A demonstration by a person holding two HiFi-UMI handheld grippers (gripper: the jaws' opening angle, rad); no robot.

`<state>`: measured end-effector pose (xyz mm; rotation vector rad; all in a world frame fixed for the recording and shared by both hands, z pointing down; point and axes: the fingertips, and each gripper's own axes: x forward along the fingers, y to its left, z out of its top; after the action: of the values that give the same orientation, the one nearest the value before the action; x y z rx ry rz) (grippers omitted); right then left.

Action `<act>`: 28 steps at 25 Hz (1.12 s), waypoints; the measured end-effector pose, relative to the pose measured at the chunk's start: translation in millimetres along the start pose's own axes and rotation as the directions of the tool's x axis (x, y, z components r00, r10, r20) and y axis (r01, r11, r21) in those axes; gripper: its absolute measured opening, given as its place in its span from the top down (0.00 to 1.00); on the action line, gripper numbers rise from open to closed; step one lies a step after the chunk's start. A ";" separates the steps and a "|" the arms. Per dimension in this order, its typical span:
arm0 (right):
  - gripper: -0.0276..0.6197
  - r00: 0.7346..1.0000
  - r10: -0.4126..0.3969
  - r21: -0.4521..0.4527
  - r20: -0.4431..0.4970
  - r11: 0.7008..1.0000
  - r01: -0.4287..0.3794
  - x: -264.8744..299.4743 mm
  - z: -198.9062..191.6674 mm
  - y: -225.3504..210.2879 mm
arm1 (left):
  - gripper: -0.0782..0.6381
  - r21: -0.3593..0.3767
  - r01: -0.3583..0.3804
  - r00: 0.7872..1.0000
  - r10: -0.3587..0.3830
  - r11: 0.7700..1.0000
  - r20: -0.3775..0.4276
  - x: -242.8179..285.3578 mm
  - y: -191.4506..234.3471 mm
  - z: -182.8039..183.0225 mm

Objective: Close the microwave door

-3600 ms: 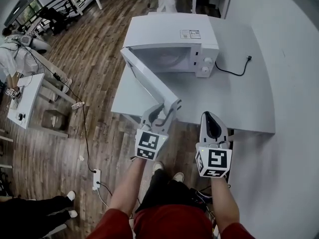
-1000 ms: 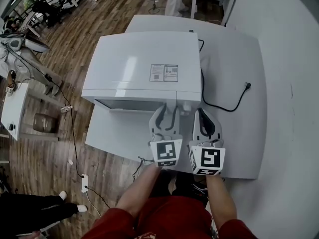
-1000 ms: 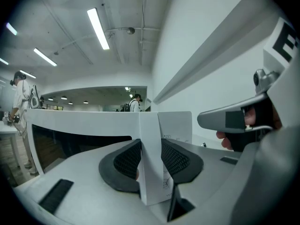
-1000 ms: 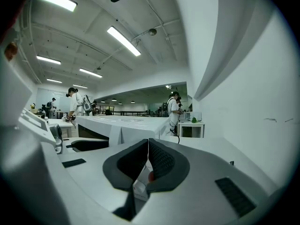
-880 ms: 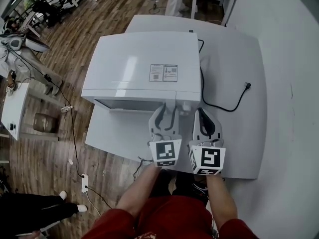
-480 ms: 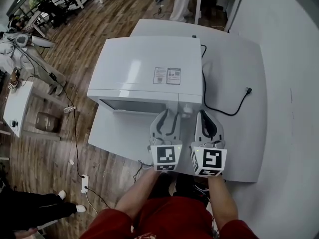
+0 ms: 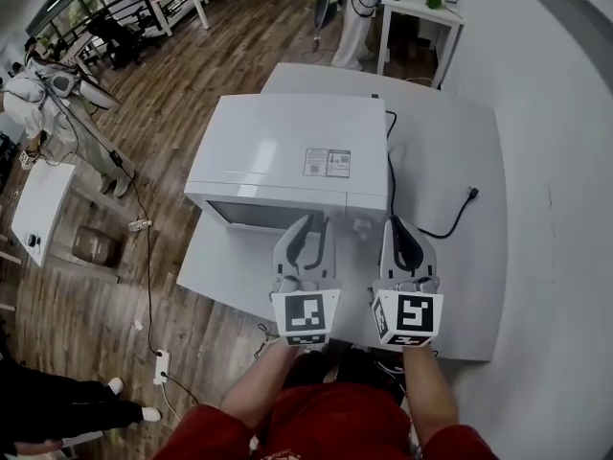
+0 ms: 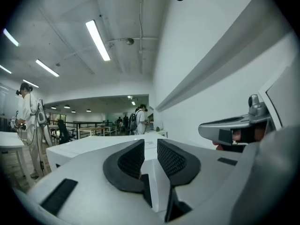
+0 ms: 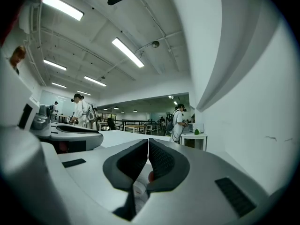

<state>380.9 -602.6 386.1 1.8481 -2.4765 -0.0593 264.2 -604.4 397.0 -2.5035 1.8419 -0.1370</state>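
The microwave sits on the tabletop, its door shut where earlier it stood open. The 2 grippers hang before its front. The left gripper has just been closing its jaws, which are slightly apart and empty. The right gripper has its jaws pressed together.

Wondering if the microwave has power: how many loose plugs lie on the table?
1: a black plug on the white table, right of the microwave, ending a black cord. Others could hide behind the microwave.
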 end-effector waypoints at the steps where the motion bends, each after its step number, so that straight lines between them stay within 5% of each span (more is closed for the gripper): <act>1: 0.91 1.000 0.000 -0.002 0.015 1.000 0.000 -0.7 9.5 -0.3 | 0.76 0.004 -0.004 1.000 0.004 1.000 0.020 -0.7 1.8 11.3; 7: 0.91 0.994 0.004 0.000 0.111 1.000 -0.004 -3.2 63.4 -2.4 | 0.85 -0.007 -0.006 0.992 0.007 1.000 0.128 -3.5 8.7 63.2; 13: 0.91 0.989 0.020 -0.010 0.144 1.000 -0.019 -7.5 93.1 0.9 | 0.85 0.008 0.016 0.989 -0.017 1.000 0.145 -6.5 4.8 90.0; 28: 0.91 0.987 0.045 -0.047 0.156 0.998 -0.039 -11.1 106.1 7.1 | 0.85 0.010 0.027 0.990 -0.028 1.000 0.135 -7.9 -4.9 95.9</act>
<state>370.5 -589.9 280.5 1.8401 -2.5921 -0.2657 275.0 -598.1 301.4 -2.4657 1.7524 0.0241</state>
